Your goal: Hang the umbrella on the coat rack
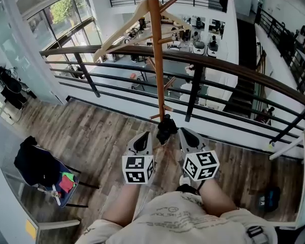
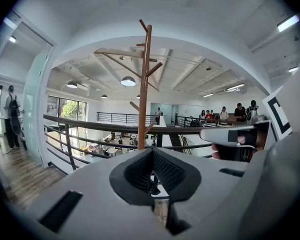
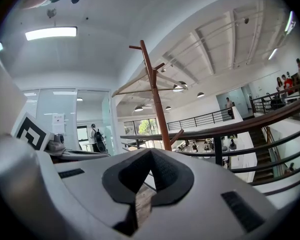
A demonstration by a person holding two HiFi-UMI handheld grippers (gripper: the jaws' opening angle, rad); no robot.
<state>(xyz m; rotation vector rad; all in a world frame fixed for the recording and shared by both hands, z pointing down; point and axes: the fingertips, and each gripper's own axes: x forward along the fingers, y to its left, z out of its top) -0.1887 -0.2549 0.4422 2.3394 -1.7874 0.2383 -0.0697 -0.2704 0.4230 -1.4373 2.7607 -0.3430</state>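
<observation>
Head view: the railing (image 1: 234, 67) is crossed at 12 o'clock by the coat rack (image 1: 155, 50).
At 6 o'clock the left gripper (image 1: 144, 134) and right gripper (image 1: 185, 131) are held clenched and empty; the black umbrella (image 1: 166, 128) is seen between them, against the pole.

Bright daylight indoors, coming from windows (image 1: 66, 14) at upper left in head view. Ceiling lamp (image 3: 51, 33) glares white in right gripper view. Shadows on floor (image 1: 101, 131) soft and faint. All views fisheye: railing (image 1: 193, 60) bows, gripper views have black vignette corners. Left gripper (image 2: 152, 151) and right gripper (image 3: 151, 152) shells blurry near lens; rack (image 2: 144, 84) sharp.
</observation>
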